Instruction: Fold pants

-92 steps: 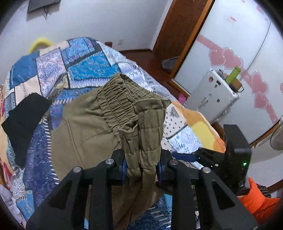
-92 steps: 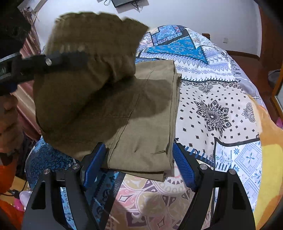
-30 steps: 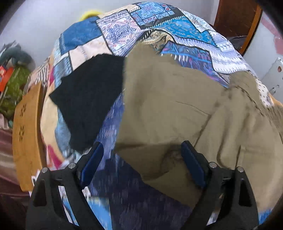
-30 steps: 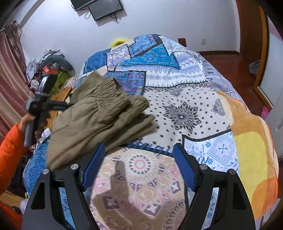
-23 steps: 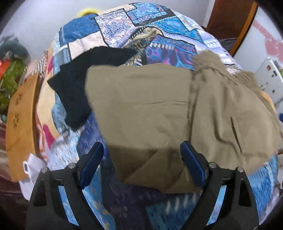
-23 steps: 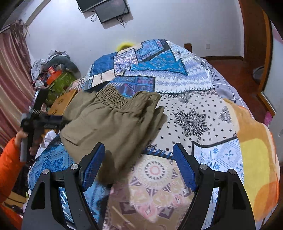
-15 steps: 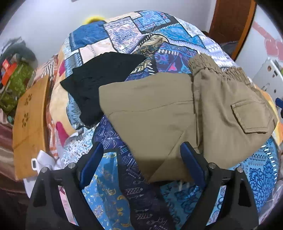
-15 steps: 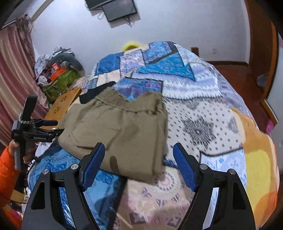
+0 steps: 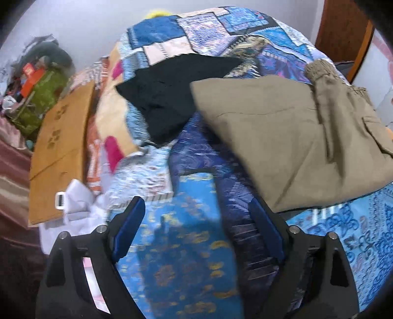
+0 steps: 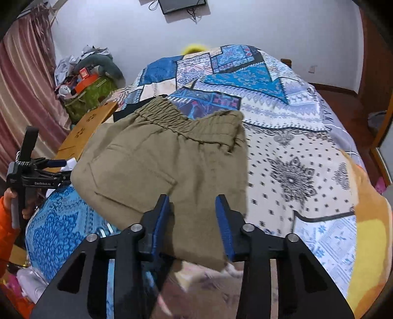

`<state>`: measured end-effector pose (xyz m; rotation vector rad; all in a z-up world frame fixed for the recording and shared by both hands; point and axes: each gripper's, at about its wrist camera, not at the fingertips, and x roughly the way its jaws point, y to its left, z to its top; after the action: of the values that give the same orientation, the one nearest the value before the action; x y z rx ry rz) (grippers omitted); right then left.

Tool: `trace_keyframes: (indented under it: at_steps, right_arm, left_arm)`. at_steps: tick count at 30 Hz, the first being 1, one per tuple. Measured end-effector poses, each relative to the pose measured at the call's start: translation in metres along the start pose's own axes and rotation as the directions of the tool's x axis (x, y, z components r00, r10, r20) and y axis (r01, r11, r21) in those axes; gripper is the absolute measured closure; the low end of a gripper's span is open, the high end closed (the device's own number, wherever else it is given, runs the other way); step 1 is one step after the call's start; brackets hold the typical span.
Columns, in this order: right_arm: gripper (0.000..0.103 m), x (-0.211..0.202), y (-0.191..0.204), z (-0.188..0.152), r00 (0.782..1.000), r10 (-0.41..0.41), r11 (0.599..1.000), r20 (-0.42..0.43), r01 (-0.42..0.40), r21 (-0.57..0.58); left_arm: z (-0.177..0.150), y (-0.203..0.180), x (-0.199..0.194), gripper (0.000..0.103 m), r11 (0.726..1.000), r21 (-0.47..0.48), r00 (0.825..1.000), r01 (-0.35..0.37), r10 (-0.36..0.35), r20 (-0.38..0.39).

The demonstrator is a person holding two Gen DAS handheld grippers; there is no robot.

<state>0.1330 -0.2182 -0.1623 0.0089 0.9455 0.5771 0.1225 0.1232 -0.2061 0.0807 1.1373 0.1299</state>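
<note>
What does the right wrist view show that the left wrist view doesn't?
Right wrist only: the right gripper, its jaws just closing around the near edge of the olive pants, plus the wall screen. Left wrist only: the left gripper open over bare quilt, and most of the black garment. Both show the pants and wooden board.

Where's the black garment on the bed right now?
In the left wrist view, the black garment lies upper centre on the patchwork bedspread, its right edge tucked under the folded khaki pants.
</note>
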Motion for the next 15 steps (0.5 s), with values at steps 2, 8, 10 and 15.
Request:
trace_keyframes:
  at_steps: [2,8,10,15]
  right_arm:
    - [0.070,-0.006,-0.003,0.002,1.000,-0.017,1.000,-0.001,0.017,-0.005]
    - [0.067,-0.016,-0.016,0.022,0.998,-0.047,0.999,0.038,0.047,0.002]
    - [0.067,-0.014,-0.018,0.030,0.998,-0.048,0.999,0.048,0.048,-0.002]
    - [0.061,0.003,-0.019,0.053,0.998,-0.030,0.999,0.049,0.032,-0.027]
  left_arm:
    - [0.007,0.005,-0.012,0.016,1.000,-0.015,0.999,0.007,-0.006,0.038]
    - [0.049,-0.011,-0.054,0.016,0.997,0.014,0.979,0.078,-0.079,0.187]
    - [0.065,-0.025,-0.062,0.015,0.993,0.043,0.969,0.110,-0.117,0.219]
    - [0.103,-0.072,-0.059,0.015,0.976,0.111,0.948,0.186,-0.208,0.242]
